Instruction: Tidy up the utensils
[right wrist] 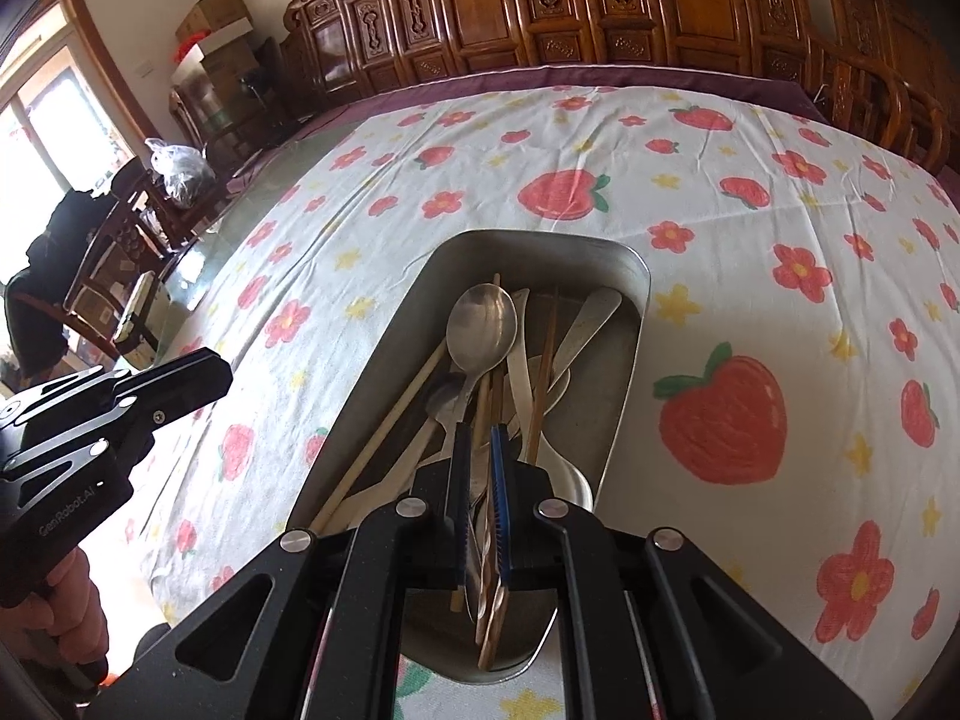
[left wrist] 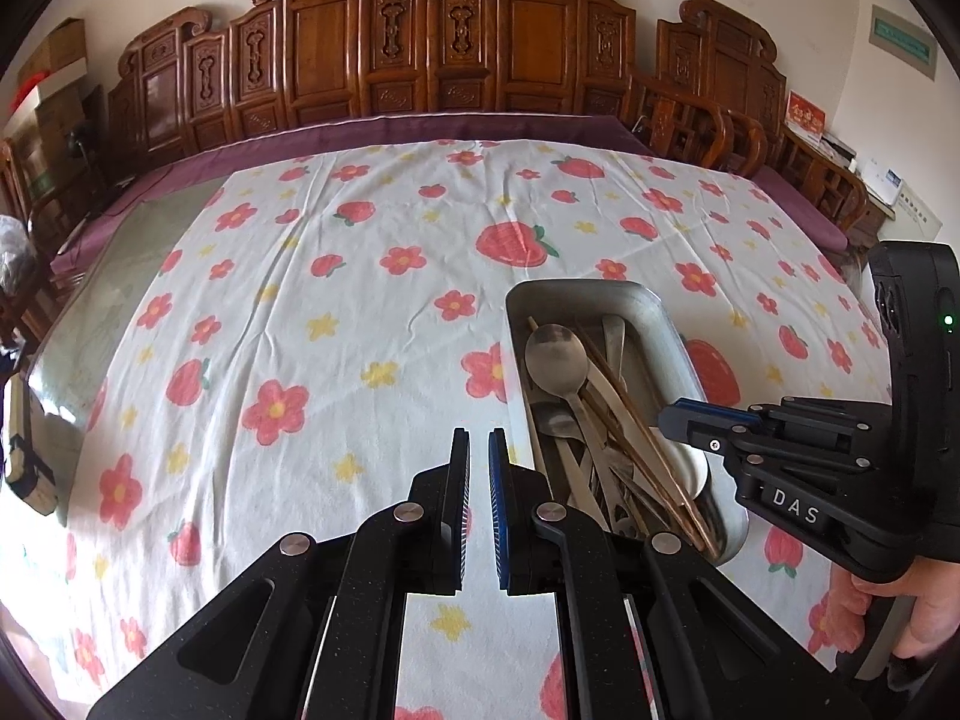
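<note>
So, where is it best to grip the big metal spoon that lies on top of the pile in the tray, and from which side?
Probably by its neck, just below the bowl. The big spoon lies on top of the other utensils in the metal tray, bowl toward the far end, handle running back under the pile. Come from above, fingers either side of the narrow neck; the bowl looks too wide and rounded.
</note>
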